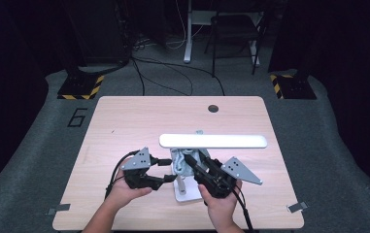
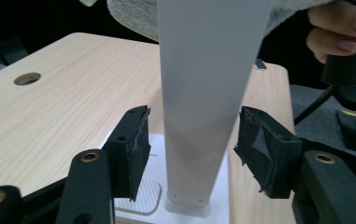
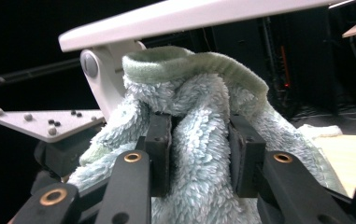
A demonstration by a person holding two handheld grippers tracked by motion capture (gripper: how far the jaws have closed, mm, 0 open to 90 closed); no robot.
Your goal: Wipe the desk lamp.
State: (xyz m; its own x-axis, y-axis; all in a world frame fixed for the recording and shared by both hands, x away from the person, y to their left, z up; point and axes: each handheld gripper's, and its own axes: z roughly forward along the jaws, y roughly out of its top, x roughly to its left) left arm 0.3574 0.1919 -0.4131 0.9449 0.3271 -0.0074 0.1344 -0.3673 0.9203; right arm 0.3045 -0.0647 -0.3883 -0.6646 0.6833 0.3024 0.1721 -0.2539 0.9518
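A white desk lamp stands near the table's front edge, with its long head (image 1: pixel 211 141) lying level over its base (image 1: pixel 187 194). A pale blue-green fluffy cloth (image 1: pixel 182 160) hangs around the hinge under the head. My right gripper (image 3: pixel 199 154) is shut on a fold of that cloth (image 3: pixel 199 116), just below the lamp head (image 3: pixel 189 16). My left gripper (image 2: pixel 192 144) straddles the lamp's upright stem (image 2: pixel 203 93) low down. Its jaws are open, with a narrow gap on each side of the stem. In the high view the left gripper (image 1: pixel 168 179) sits left of the lamp and the right gripper (image 1: pixel 199 167) right of it.
The wooden table (image 1: pixel 124 121) has a round cable hole (image 1: pixel 213 108) at the back. The lamp's base (image 2: pixel 222 200) carries a ribbed pad (image 2: pixel 138 198). The person's right hand (image 2: pixel 339 32) is close behind the stem. Cables and a chair lie beyond the table.
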